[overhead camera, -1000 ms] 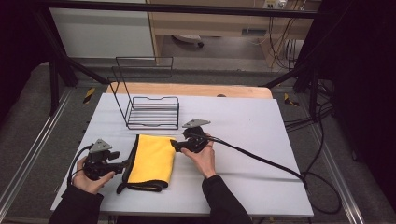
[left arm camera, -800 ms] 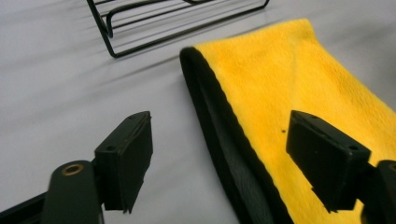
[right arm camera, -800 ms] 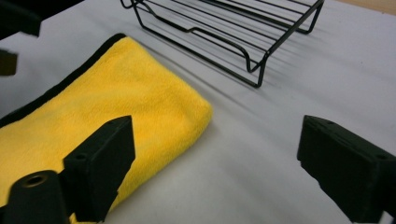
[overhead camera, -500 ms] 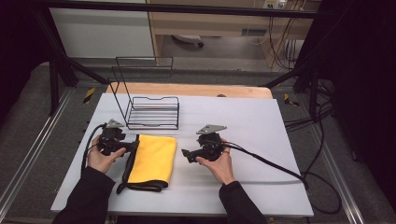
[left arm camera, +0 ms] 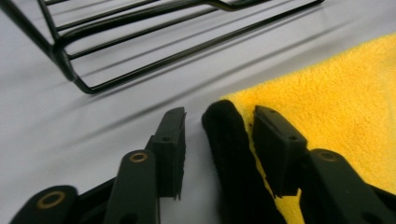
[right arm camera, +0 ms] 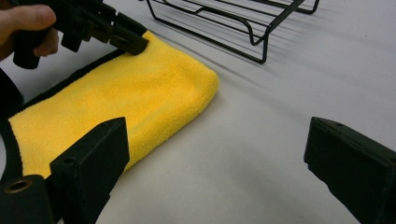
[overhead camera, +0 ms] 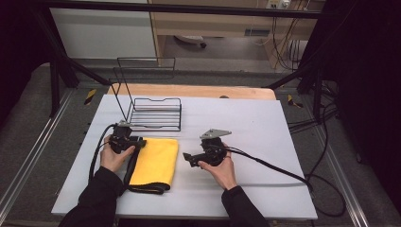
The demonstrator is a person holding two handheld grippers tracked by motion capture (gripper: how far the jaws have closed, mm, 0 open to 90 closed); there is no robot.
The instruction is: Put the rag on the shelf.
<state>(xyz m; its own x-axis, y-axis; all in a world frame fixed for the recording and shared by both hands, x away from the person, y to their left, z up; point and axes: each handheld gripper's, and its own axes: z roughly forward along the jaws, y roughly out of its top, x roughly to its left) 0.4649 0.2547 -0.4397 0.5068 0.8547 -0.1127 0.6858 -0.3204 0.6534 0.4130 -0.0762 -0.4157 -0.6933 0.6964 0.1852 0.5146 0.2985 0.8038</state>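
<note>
**Left fingers closing around the towel's black edge**

The left gripper (left arm camera: 217,140) has its fingers (left arm camera: 170,149) astride the black hem (left arm camera: 231,154) at a far corner of the folded yellow towel (overhead camera: 155,161). They have just been closing, with the hem between them; one pad lies against the yellow side, the other stands a little off the hem, so the grip is not yet made. The right gripper (right arm camera: 217,172) has its fingers (right arm camera: 91,161) spread wide and empty, released, hovering just beside the towel's near folded edge over bare surface (overhead camera: 246,118).

The towel lies flat on the white surface, folded into a soft pad, its black border trailing along the left side and looping round the near end. Just beyond it stands a black wire rack (overhead camera: 156,113), close but not touching.

By its look the towel is light, plush and limp: it should sag and unfold if lifted by one corner. The stitched hem seems the firmest place to pinch. A second hold on the opposite corner would likely keep the layers from sliding apart.
</note>
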